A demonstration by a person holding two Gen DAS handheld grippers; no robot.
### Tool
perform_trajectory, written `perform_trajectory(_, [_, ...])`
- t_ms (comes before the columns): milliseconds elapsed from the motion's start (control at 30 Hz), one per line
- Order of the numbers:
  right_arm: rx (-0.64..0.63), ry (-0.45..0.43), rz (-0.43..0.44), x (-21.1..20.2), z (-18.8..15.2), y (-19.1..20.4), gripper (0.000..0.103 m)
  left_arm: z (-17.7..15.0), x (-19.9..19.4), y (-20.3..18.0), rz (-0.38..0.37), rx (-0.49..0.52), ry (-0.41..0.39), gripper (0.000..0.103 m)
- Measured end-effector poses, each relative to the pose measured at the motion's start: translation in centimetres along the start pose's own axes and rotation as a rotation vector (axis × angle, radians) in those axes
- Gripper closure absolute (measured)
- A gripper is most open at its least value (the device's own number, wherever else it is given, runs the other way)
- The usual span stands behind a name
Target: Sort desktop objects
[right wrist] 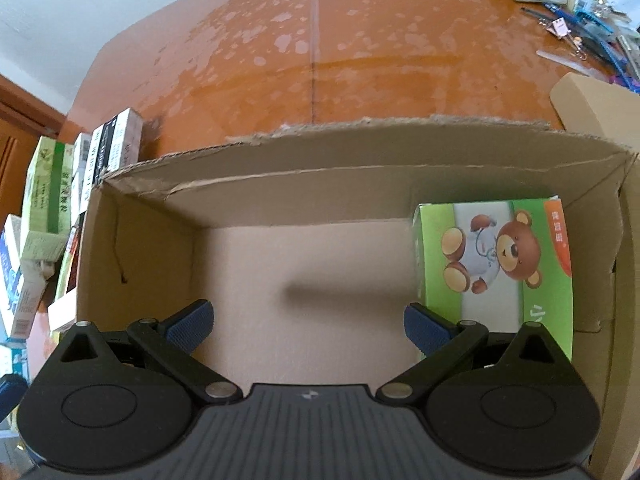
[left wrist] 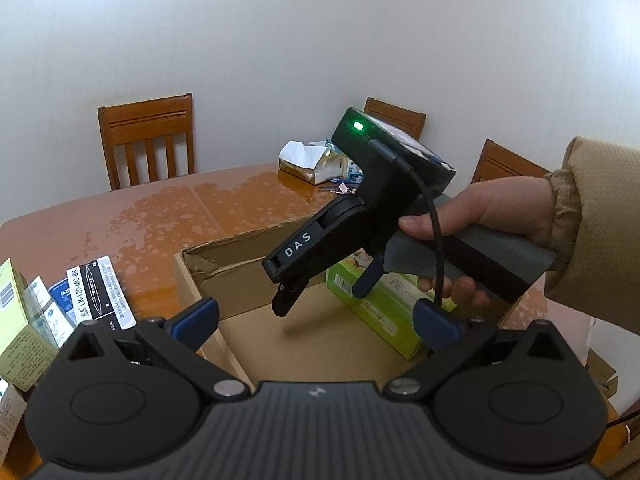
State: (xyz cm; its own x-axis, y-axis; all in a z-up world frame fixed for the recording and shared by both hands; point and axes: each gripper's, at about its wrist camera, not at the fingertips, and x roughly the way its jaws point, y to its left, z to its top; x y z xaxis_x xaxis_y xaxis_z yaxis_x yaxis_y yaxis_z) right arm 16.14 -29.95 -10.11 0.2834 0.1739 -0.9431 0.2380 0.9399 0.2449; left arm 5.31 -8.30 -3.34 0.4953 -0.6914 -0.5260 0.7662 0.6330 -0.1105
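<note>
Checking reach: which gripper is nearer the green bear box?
Right. The right gripper hangs inside the cardboard box, beside the green bear box; the left gripper sits farther back.

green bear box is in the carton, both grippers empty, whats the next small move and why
Probably swing the left gripper left toward the small boxes stacked beside the cardboard carton. Both grippers are open and empty, the right gripper hovers over the carton, and only the green bear box lies inside.

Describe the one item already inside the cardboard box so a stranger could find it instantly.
On the orange-brown table sits an open cardboard box with torn edges. Against its right wall lies a green carton, the only item inside. Its cartoon teddy bear distinguishes it from the plainer boxes stacked outside on the left.
</note>
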Motion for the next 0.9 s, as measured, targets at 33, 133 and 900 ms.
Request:
perform_trajectory(33, [-0.001, -0.002, -0.005, 0.1, 0.1, 0.0, 0.000, 0.1, 0.0, 0.0, 0.001, 0.002, 0.001, 0.000])
perform_trajectory(133, [-0.021, -0.017, -0.052, 0.1, 0.1, 0.1, 0.000, 0.1, 0.0, -0.3, 0.000, 0.009, 0.001, 0.000])
perform_trajectory(900, [0.138, 0.223, 0.127, -5.1, -4.5, -5.8, 0.000, 0.4, -1.3, -1.0, -0.039, 0.051, -0.046, 0.000])
